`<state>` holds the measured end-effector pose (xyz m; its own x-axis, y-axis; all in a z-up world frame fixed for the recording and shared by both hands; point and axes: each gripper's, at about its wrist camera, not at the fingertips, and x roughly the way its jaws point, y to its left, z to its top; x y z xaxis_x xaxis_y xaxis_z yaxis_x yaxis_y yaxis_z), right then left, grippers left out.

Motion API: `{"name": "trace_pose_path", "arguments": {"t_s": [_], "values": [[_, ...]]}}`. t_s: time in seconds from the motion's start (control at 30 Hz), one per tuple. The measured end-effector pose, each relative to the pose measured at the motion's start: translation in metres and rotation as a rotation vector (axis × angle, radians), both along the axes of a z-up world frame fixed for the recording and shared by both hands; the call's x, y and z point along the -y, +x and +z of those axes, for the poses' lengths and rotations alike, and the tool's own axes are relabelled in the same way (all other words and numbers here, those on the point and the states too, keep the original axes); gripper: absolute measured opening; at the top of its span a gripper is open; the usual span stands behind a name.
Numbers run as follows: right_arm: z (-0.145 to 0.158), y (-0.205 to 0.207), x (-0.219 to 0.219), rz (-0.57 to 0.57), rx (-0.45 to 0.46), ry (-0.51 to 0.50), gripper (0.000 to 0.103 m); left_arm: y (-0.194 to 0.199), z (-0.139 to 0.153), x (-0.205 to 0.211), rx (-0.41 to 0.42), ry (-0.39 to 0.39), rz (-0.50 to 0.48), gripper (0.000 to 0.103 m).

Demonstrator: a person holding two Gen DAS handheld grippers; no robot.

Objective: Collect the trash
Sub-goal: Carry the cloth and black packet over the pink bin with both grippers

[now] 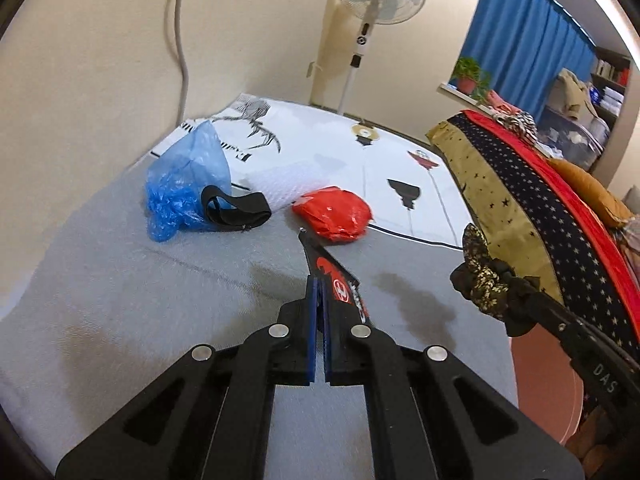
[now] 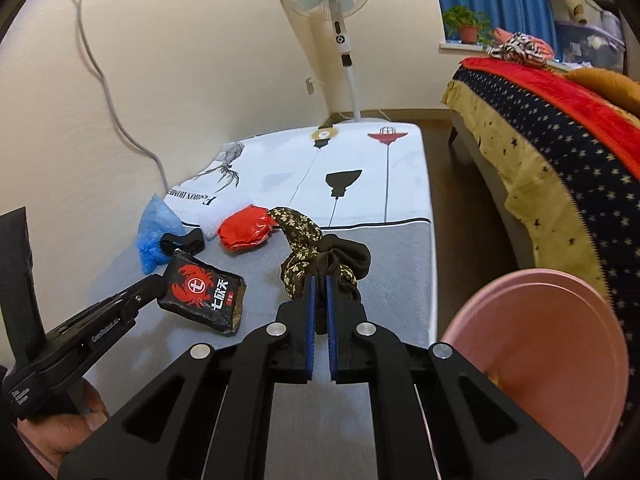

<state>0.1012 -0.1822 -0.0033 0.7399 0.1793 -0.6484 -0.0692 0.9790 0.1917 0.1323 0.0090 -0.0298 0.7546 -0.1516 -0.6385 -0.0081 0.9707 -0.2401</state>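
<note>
Left wrist view: left claw point(image 1: 320, 312) is clenching on a black snack packet point(image 1: 334, 276) with a red crab print, holding it above the grey counter point(image 1: 120, 300). Beyond it, a red bag point(image 1: 332, 216), a blue bag point(image 1: 184, 184) and a black strap point(image 1: 236, 210) are lying on the counter.

Right wrist view: right claw point(image 2: 320, 304) is clenching on a floral scrunchie point(image 2: 308, 252). A pink bin point(image 2: 540, 360) is standing just right of the counter.
</note>
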Motion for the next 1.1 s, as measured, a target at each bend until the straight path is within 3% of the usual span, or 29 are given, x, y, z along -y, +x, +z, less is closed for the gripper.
{"name": "trace_pose_path", "arguments": {"t_s": [0.63, 1.1], "values": [[0.049, -0.084, 0.028, -0.070, 0.098, -0.015, 0.005, -0.064, 0.037, 0.036, 0.097, 0.074, -0.135, 0.002], [0.066, -0.119, 0.047, -0.127, 0.127, -0.018, 0.005, -0.088, 0.051, 0.059, 0.149, 0.071, -0.225, 0.002]]}}
